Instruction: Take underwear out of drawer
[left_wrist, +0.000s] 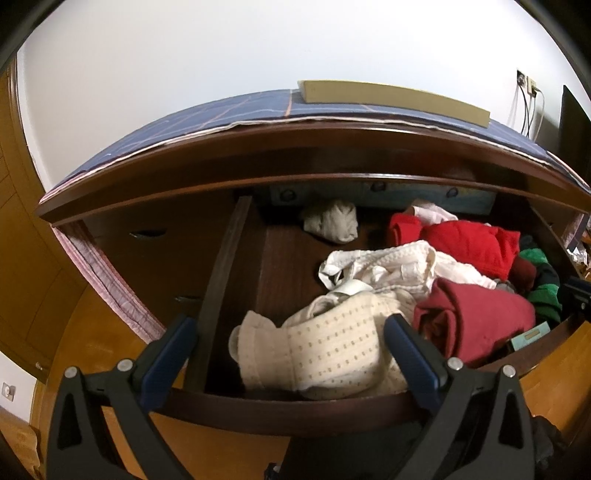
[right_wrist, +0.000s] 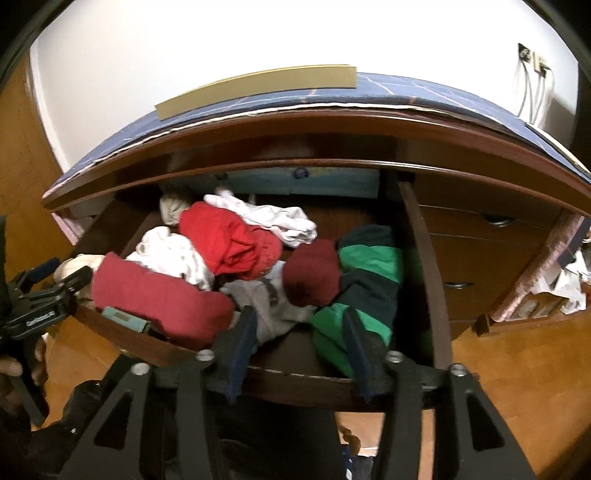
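The dark wood drawer stands pulled open, full of folded clothes. In the left wrist view a cream dotted garment lies at the front left, with dark red, bright red and white pieces behind. My left gripper is open, its fingers either side of the cream garment, just above the drawer front. In the right wrist view my right gripper is open above the drawer front, over a grey-white garment and a green and navy striped one. The left gripper also shows in the right wrist view.
The dresser top carries a blue checked cloth and a flat beige box. More drawers with handles lie to the right. A small teal box sits at the drawer's front. Wood floor surrounds the dresser; clutter lies at far right.
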